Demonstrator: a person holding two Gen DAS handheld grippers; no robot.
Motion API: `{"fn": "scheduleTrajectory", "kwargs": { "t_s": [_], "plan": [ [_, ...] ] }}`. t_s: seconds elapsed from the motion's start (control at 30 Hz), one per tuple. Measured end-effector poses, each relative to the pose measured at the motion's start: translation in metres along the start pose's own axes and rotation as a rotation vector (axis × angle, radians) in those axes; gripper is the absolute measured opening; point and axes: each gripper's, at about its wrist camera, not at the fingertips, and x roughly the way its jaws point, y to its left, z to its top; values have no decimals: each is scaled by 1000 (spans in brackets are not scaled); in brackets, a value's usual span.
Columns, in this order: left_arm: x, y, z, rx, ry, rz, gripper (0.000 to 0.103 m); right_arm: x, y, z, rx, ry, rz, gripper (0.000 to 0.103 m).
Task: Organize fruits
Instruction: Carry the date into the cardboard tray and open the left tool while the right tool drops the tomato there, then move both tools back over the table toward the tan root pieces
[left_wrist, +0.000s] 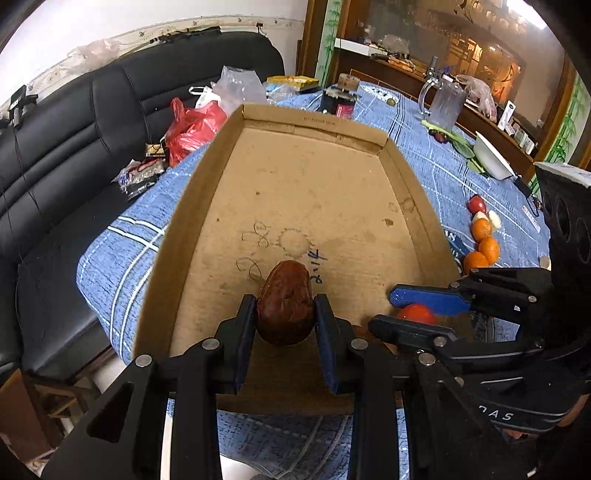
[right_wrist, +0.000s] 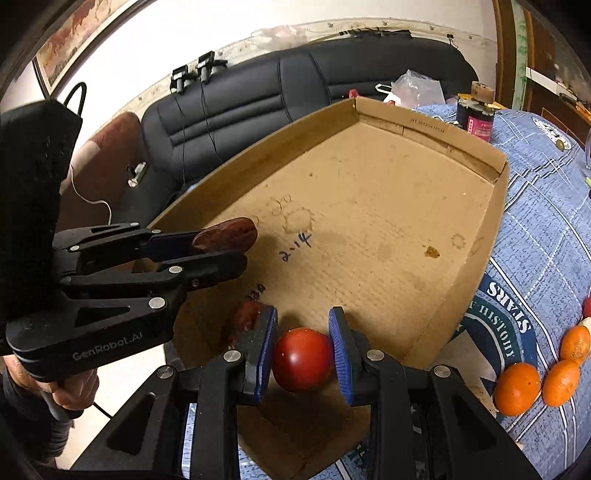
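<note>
Left wrist view looks down over a blue patterned tablecloth (left_wrist: 424, 173) with a black sofa (left_wrist: 74, 147) beyond its far edge. On the cloth sits a shallow cardboard tray (left_wrist: 207, 184), stained and pen-marked on its floor; the floor is bare apart from what lies at its near end. Right wrist view shows one dark red date lying in the tray (right_wrist: 245, 317), just beside that gripper's left finger.

Along the cloth to the right of the tray runs a row of oranges (left_wrist: 487, 247), with a red fruit (left_wrist: 477, 204) at its far end; a clear glass mug (left_wrist: 445, 101) and a white bowl (left_wrist: 491, 155) stand farther back, and a red plastic bag (left_wrist: 192, 129) lies on the sofa side.

Over the tray's near end, the left gripper (left_wrist: 286, 306) is clamped on a wrinkled brown-red date (left_wrist: 286, 302), both pads pressing its sides, the fruit held above the cardboard. The right gripper (right_wrist: 303, 354) holds a red tomato (right_wrist: 301, 360) the same way, blue pads against either side, jaws parted only by the fruit's width. The two tools sit close together, side by side.
</note>
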Motion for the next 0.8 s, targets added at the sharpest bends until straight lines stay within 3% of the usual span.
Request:
{"fn": "scheduleTrajectory", "kwargs": {
  "t_s": [0.1, 0.17, 0.2, 0.27, 0.3, 0.8],
  "plan": [
    [2, -1, -1, 8, 5, 25, 29, -2, 2, 0, -10, -7, -4, 32],
    [0, -2, -1, 13, 4, 42, 31, -6, 2, 0, -7, -18, -6, 44],
    [-1, -2, -1, 13, 1, 47, 35, -7, 2, 0, -5, -23, -7, 46],
    [-5, -1, -2, 6, -9, 53, 57, -14, 1, 0, 4, -35, 1, 48],
    [-7, -1, -2, 4, -15, 55, 59, -18, 0, 0, 8, -42, 2, 48],
    [-34, -23, -4, 22, -57, 49, 64, -79, -2, -23, 39, -120, -13, 49]
  ]
}}
